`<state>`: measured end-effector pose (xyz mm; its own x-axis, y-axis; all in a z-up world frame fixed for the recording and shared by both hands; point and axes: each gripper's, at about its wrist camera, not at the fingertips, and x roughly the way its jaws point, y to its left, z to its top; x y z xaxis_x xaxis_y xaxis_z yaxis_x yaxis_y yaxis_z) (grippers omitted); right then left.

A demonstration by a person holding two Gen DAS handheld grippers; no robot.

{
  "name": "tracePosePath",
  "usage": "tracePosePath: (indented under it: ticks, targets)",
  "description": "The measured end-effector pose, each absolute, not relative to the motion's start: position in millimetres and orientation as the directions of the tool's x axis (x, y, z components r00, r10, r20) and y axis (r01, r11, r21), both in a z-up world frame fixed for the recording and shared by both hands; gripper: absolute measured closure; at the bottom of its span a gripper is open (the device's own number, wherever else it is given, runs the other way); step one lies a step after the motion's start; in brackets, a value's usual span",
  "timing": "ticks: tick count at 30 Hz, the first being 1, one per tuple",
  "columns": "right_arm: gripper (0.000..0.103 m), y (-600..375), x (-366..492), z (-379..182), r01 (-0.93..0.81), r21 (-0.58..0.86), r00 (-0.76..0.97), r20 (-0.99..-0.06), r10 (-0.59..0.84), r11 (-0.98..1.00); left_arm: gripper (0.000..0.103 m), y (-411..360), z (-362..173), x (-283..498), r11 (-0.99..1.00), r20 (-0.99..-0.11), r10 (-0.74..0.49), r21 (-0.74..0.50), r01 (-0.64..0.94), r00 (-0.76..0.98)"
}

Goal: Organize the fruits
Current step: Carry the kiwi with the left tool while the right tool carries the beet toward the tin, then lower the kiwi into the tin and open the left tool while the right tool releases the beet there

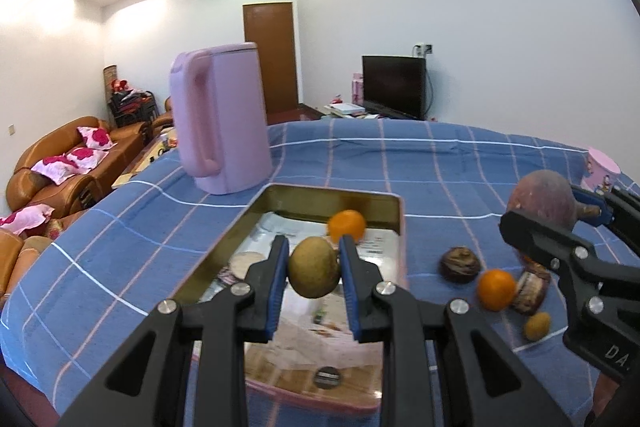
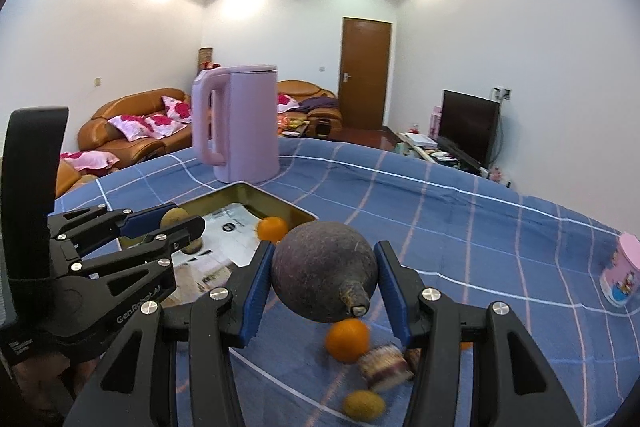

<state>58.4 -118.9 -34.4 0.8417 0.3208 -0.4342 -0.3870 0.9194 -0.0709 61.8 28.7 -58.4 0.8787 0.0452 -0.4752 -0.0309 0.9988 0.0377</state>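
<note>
Shallow gold-walled rectangular tin tray [image 1: 384, 201] on the blue checked tablecloth [image 1: 440, 163] holds printed paper and one small orange [image 1: 347, 225]. Left gripper [image 1: 314, 273] pinches a round yellow-green fruit [image 1: 314, 271] above the tray. Right gripper [image 2: 325, 277] clamps a dark purple round fruit with a stub stem [image 2: 324, 277] over loose fruits. Gripper body reads "GenRobot.AI".

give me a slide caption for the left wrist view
Left tool holds a green-brown fruit over the gold tin, where an orange already sits.
</note>
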Motion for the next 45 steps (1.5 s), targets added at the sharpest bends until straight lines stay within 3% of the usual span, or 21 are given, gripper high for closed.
tracePosePath:
  ticks: [19, 45]
  targets:
    - [0.05, -60, 104, -49, -0.5, -0.033, 0.747, -0.522, 0.412, 0.865, 0.076, 76, -74, 82, 0.993, -0.54, 0.115, 0.049, -0.105, 0.834]
    - [0.05, -33, 131, -80, -0.543, -0.016, 0.665, -0.619, 0.418, 0.84, 0.075, 86, -84, 97, 0.997, -0.627, 0.071, 0.02, -0.076, 0.775]
